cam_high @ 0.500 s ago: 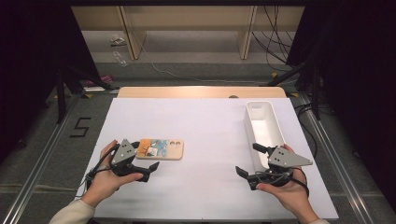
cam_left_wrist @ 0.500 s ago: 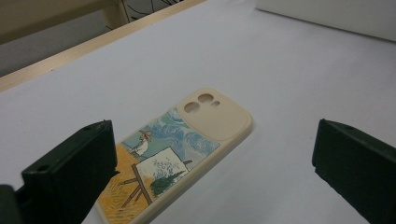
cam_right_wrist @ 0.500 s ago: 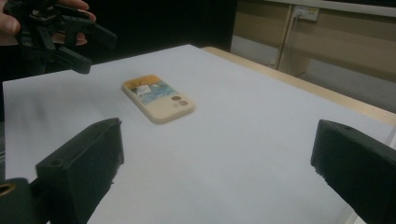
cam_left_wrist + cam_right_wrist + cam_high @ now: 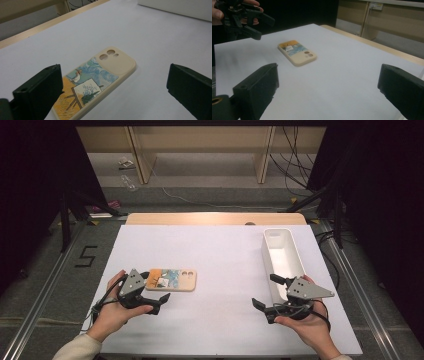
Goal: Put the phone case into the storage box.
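The phone case lies flat, printed back up, near the bench's left edge, toward the near side. The left claw is spread wide around its near end, not pinching yet. The right claw is released too, idling by the white bin. The case looks light, thin and probably a bit bendy, so I'd squeeze across the long side edges, gently.

Left gripper: black body, 2 blocky matte-black jaws, each with 1 small round hole near the tip; grey 3-cornered top plate with dark screws; black cable trailing by the wrist. Right gripper: same build. Cream sleeve cuff behind the left gripper.
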`<state>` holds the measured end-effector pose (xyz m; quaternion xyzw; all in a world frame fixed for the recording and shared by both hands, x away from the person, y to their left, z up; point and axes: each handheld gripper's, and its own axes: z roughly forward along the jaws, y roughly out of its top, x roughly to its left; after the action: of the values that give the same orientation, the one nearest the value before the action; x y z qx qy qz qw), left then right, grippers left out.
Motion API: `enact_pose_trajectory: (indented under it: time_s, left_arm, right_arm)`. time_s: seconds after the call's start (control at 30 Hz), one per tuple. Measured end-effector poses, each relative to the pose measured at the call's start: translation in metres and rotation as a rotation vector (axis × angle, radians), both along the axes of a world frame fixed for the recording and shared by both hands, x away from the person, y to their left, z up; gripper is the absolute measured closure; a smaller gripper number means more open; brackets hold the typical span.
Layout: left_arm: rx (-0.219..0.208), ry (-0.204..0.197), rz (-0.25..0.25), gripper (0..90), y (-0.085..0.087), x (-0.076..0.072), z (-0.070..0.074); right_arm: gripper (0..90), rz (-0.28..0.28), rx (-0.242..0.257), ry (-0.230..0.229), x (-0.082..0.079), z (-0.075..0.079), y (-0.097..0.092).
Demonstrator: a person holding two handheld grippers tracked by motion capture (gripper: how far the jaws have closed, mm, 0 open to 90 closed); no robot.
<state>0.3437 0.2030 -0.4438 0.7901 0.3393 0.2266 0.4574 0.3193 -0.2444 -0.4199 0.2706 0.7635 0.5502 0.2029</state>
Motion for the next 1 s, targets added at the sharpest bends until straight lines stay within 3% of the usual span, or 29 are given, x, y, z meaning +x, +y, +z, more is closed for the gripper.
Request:
enact_pose_trajectory:
  time_s: [0.1, 0.17, 0.33, 0.4, 0.47, 0.57, 0.6, 0.67, 0.77, 1.0]
  left_arm:
    - [-0.007, 0.003, 0.012, 2.4, 0.0, 0.001, 0.001]
    - [0.007, 0.003, 0.043, 9.7, 0.001, 0.004, 0.002]
    - [0.012, -0.001, 0.112, 39.9, 0.002, 0.02, 0.007]
    - [0.013, 0.002, 0.128, 56.6, 0.002, 0.029, 0.008]
    - [0.022, 0.026, 0.15, 71.3, 0.003, 0.039, 0.007]
    - [0.028, 0.057, 0.179, 85.5, 0.003, 0.051, 0.004]
    - [0.031, 0.089, 0.202, 89.4, 0.005, 0.063, 0.0]
    - [0.045, 0.114, 0.22, 89.7, 0.007, 0.076, -0.005]
    - [0.032, 0.165, 0.25, 89.8, 0.01, 0.091, -0.013]
    - [0.067, 0.216, 0.283, 89.7, 0.015, 0.112, -0.03]
  right_arm:
    - [4.7, -0.001, 0.005, 0.001, 0.0, 0.0, 0.0]
    - [4.9, 0.001, 0.004, 0.002, 0.0, 0.0, 0.0]
    - [5.9, 0.001, 0.004, 0.009, 0.0, -0.001, 0.001]
    - [6.1, 0.002, 0.004, 0.01, 0.0, -0.001, 0.001]
    - [6.5, 0.001, 0.004, 0.01, 0.0, -0.001, 0.001]
    - [6.6, 0.002, 0.004, 0.01, 0.0, -0.001, 0.001]
    - [6.8, 0.003, 0.006, 0.013, 0.0, -0.001, 0.002]
    - [7.0, 0.004, 0.006, 0.013, 0.001, -0.001, 0.002]
    - [7.1, 0.004, 0.005, 0.013, 0.001, -0.002, 0.001]
    - [7.5, 0.0, 0.005, 0.02, 0.001, -0.002, 0.001]
